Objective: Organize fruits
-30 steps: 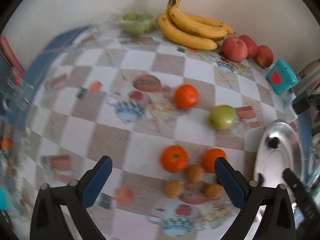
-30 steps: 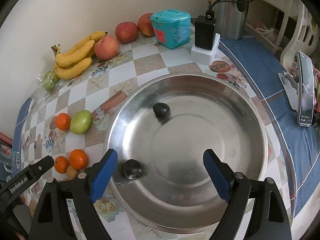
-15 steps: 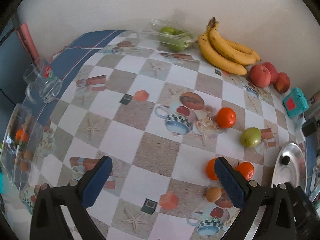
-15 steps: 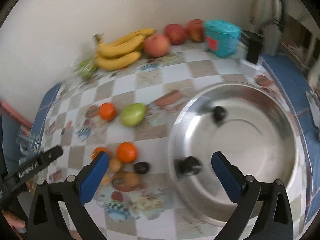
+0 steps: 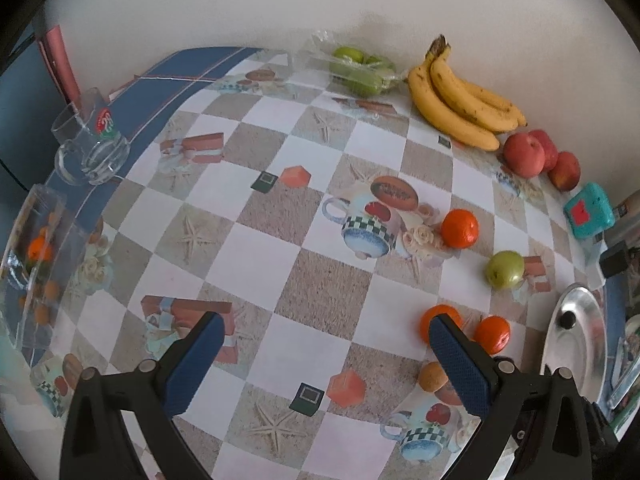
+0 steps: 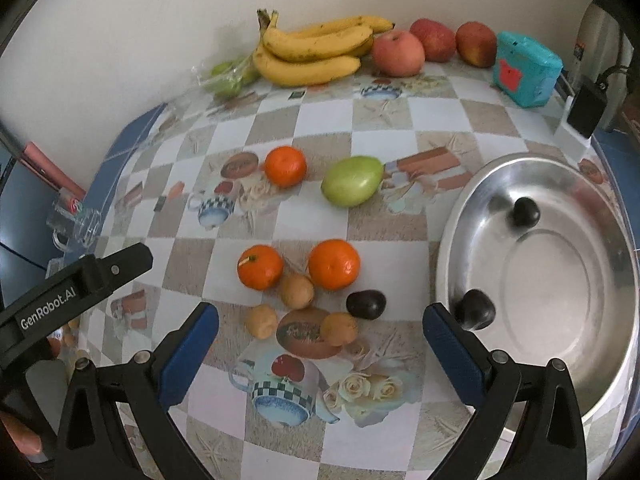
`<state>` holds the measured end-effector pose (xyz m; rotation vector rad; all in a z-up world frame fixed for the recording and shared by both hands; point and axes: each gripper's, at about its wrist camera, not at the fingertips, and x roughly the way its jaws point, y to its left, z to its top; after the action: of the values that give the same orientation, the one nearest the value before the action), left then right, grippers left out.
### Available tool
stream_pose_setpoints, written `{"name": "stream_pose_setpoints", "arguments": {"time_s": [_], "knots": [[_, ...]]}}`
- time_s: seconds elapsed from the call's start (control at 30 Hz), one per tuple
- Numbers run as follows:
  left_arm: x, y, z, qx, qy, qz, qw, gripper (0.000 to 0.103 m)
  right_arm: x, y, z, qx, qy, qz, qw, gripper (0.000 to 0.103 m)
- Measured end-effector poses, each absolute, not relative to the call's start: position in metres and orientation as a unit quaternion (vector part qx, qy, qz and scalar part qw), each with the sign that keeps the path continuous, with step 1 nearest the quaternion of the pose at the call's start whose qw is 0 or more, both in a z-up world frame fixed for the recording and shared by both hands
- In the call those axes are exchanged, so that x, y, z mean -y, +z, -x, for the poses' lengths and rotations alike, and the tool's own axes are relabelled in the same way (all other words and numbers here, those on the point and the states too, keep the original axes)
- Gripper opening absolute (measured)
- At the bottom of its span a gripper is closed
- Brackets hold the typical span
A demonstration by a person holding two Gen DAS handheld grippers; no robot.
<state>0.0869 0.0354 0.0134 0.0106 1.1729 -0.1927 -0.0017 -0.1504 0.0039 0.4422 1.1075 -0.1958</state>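
In the right wrist view a steel bowl [image 6: 560, 420] at the right holds two dark plums [image 6: 475, 309]. A third dark plum [image 6: 365, 304] lies on the table beside three small brown fruits [image 6: 296, 291], two oranges [image 6: 333, 264], a third orange [image 6: 285, 166] and a green fruit [image 6: 352, 181]. Bananas [image 6: 316, 50] and red apples [image 6: 397, 53] lie by the wall. My right gripper [image 6: 320, 356] is open and empty above the brown fruits. My left gripper [image 5: 320, 364] is open and empty over the checked cloth, left of the oranges [image 5: 460, 228].
A teal box [image 6: 526, 68] and a black charger [image 6: 586, 109] stand at the back right. A bag of green fruits [image 5: 362, 68] lies by the wall. A glass mug [image 5: 90, 148] and a clear container [image 5: 32, 264] stand at the table's left edge.
My right gripper has swung left from over the bowl to over the loose fruits. My left gripper has pulled back and turned left, so more of the table shows.
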Motion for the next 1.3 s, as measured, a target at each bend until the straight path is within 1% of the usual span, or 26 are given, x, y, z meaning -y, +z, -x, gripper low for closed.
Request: {"name": "stream_pose_setpoints", "arguments": {"time_s": [0.3, 0.37, 0.4, 0.43, 0.5, 0.53, 0.6, 0.7, 0.8, 0.9, 0.93, 1.03, 1.2, 1.3], "knots": [[-0.025, -0.002, -0.088, -0.575, -0.101, -0.012, 0.812, 0.103, 0.148, -0.013, -0.002, -0.544, -0.091, -0.205, 0.809, 0.100], [-0.022, -0.003, -0.087, -0.577, -0.107, -0.012, 0.809, 0.103, 0.150, -0.013, -0.001, -0.544, -0.096, -0.207, 0.808, 0.092], [-0.020, -0.003, -0.087, -0.578, -0.110, -0.013, 0.808, 0.103, 0.151, -0.013, -0.001, -0.544, -0.098, -0.206, 0.807, 0.084], [-0.018, -0.004, -0.086, -0.579, -0.115, -0.016, 0.807, 0.103, 0.151, -0.014, 0.000, -0.545, -0.100, -0.206, 0.806, 0.079], [-0.013, -0.004, -0.085, -0.578, -0.127, -0.020, 0.806, 0.103, 0.153, -0.017, 0.000, -0.548, -0.103, -0.209, 0.803, 0.077], [-0.011, -0.005, -0.085, -0.579, -0.132, -0.021, 0.804, 0.103, 0.154, -0.018, 0.000, -0.549, -0.103, -0.210, 0.802, 0.071], [-0.007, -0.007, -0.085, -0.585, -0.144, -0.019, 0.798, 0.103, 0.156, -0.021, -0.001, -0.550, -0.103, -0.214, 0.800, 0.064], [0.002, -0.012, -0.083, -0.591, -0.155, -0.028, 0.791, 0.103, 0.155, -0.024, -0.002, -0.555, -0.101, -0.214, 0.797, 0.063], [0.009, -0.019, -0.081, -0.599, -0.157, -0.038, 0.784, 0.103, 0.154, -0.029, -0.003, -0.560, -0.096, -0.215, 0.794, 0.059], [0.012, -0.028, -0.082, -0.617, -0.173, -0.023, 0.767, 0.103, 0.154, -0.033, -0.004, -0.564, -0.095, -0.217, 0.791, 0.056], [0.014, -0.031, -0.081, -0.621, -0.177, -0.021, 0.763, 0.103, 0.155, -0.034, -0.004, -0.564, -0.095, -0.218, 0.791, 0.054], [0.018, -0.034, -0.080, -0.625, -0.181, -0.024, 0.759, 0.103, 0.155, -0.035, -0.004, -0.565, -0.096, -0.217, 0.790, 0.050], [0.019, -0.039, -0.081, -0.634, -0.185, -0.012, 0.751, 0.103, 0.156, -0.036, -0.002, -0.566, -0.099, -0.213, 0.790, 0.047], [0.019, -0.042, -0.083, -0.640, -0.183, -0.001, 0.746, 0.102, 0.156, -0.036, -0.002, -0.565, -0.103, -0.211, 0.791, 0.042]]}}
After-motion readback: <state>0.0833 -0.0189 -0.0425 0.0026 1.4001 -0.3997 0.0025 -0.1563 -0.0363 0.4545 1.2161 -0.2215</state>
